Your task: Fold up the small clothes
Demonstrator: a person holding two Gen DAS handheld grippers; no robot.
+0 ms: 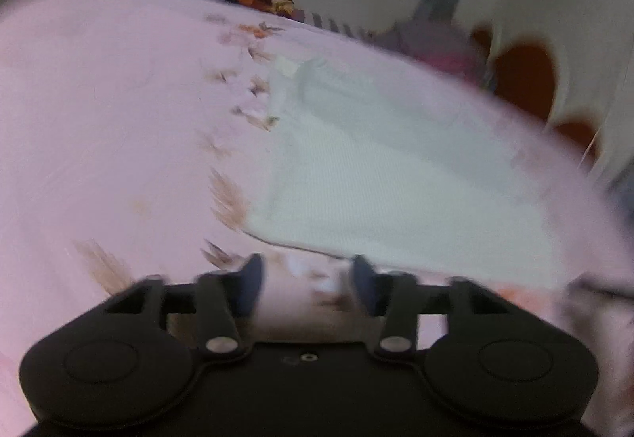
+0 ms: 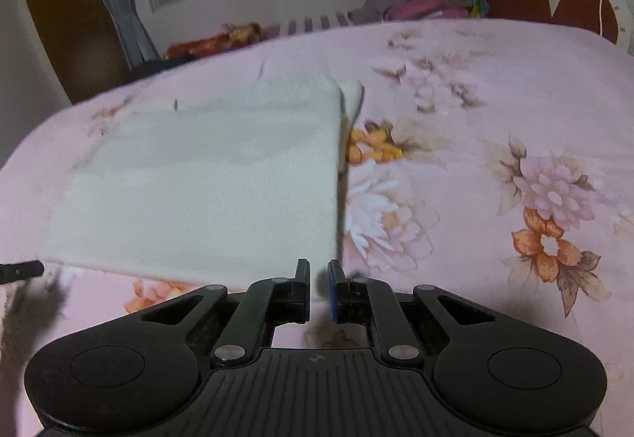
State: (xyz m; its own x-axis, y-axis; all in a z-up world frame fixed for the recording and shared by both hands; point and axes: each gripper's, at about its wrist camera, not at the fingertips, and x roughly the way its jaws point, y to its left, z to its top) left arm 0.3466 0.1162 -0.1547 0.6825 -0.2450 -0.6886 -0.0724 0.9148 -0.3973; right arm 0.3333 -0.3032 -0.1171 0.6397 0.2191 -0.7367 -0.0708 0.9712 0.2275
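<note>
While my left claw (image 1: 307, 280) stood half open on nothing, the white garment (image 1: 388, 175) lay right of centre on the bed (image 1: 99, 119). In the right view, my right claw (image 2: 319, 288) pinched that soft, light garment's (image 2: 206, 191) near corner.

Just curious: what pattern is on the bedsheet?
Pink bedsheet printed with pink, white and orange flowers; clearest in the right wrist view.

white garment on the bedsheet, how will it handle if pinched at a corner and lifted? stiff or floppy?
Probably floppy: the white garment lies flat on the floral bedsheet with soft folded layers. Likely light, since it looks like thin ribbed knit. It may drag or unfold, as a loose flap sticks out at its far corner.
</note>
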